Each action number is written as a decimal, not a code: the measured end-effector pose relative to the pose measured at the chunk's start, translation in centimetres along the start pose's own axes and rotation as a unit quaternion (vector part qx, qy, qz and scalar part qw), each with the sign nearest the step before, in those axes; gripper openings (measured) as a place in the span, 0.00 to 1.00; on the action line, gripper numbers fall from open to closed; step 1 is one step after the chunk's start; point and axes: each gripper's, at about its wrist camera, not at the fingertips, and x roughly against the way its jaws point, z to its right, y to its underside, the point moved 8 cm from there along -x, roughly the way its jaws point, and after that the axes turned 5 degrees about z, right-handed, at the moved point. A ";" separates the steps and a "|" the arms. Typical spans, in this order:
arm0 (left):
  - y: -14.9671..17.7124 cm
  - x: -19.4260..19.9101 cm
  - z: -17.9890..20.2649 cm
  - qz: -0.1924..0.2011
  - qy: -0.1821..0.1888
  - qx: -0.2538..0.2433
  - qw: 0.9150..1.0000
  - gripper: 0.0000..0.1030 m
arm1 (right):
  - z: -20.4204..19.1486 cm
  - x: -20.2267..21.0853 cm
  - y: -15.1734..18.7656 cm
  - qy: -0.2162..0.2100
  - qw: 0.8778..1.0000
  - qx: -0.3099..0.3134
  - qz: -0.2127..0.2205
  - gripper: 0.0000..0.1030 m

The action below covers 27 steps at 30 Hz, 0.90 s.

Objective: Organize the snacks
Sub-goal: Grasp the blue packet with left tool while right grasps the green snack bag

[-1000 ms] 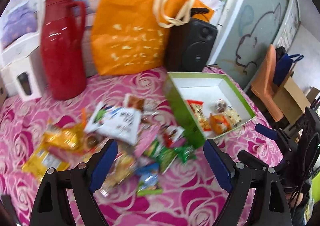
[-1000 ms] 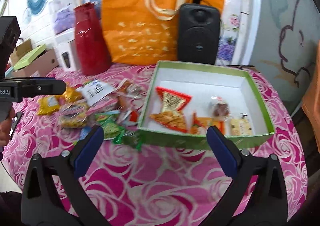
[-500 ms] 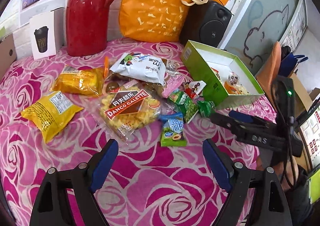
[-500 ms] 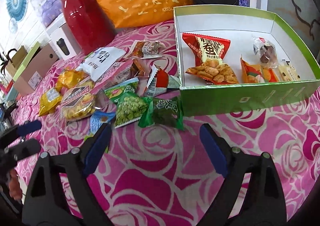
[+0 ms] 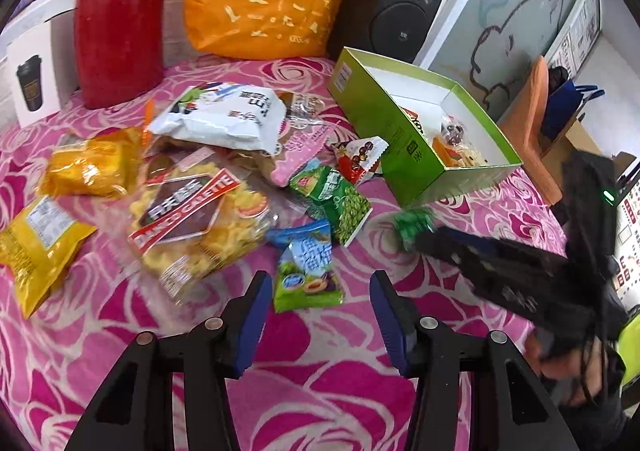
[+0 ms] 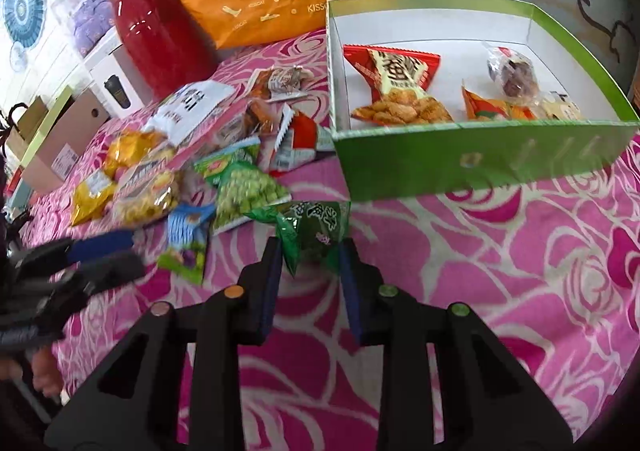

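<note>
Right claw (image 6: 306, 257) pinches dark green packet (image 6: 316, 227); left claw (image 5: 316, 291) gapes near "DANCO GALETTE" bag (image 5: 196, 215).

Right gripper (image 6: 308, 251) has closed around the dark green packet (image 6: 316, 225).

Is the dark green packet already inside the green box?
No, the dark green packet lies on the tablecloth outside the green box, between the right gripper's fingers.

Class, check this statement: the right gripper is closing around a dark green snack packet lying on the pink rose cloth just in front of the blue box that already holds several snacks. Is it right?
Not quite: the box is green, not blue, as the right wrist view shows. The rest stands: the right gripper has its fingers on either side of the dark green packet on the pink rose cloth, just in front of the box holding several snacks.
</note>
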 end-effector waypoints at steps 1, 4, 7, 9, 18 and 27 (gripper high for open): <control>-0.2 -0.5 0.0 -0.002 -0.004 -0.001 1.000 0.50 | 0.3 0.5 0.4 -0.001 1.000 0.001 0.000 0.30; -0.4 -2.1 -0.2 -0.013 -0.013 -0.002 1.000 0.50 | 0.4 1.4 0.8 -0.006 1.000 0.014 0.002 0.38; 0.0 -3.1 -0.7 -0.027 -0.019 0.001 0.999 0.32 | 0.3 1.4 0.6 0.003 1.000 0.023 0.009 0.57; 0.4 -3.1 -1.0 -0.034 -0.016 0.005 0.999 0.27 | 0.1 1.0 0.5 0.002 1.000 0.022 0.005 0.61; -0.1 -3.0 -1.5 -0.031 -0.027 0.014 0.999 0.38 | -0.2 -0.3 0.9 0.006 1.000 0.013 -0.003 0.61; 0.5 -3.4 -0.9 -0.034 -0.011 0.010 0.999 0.22 | -0.3 -1.4 1.3 0.014 0.999 0.025 -0.012 0.36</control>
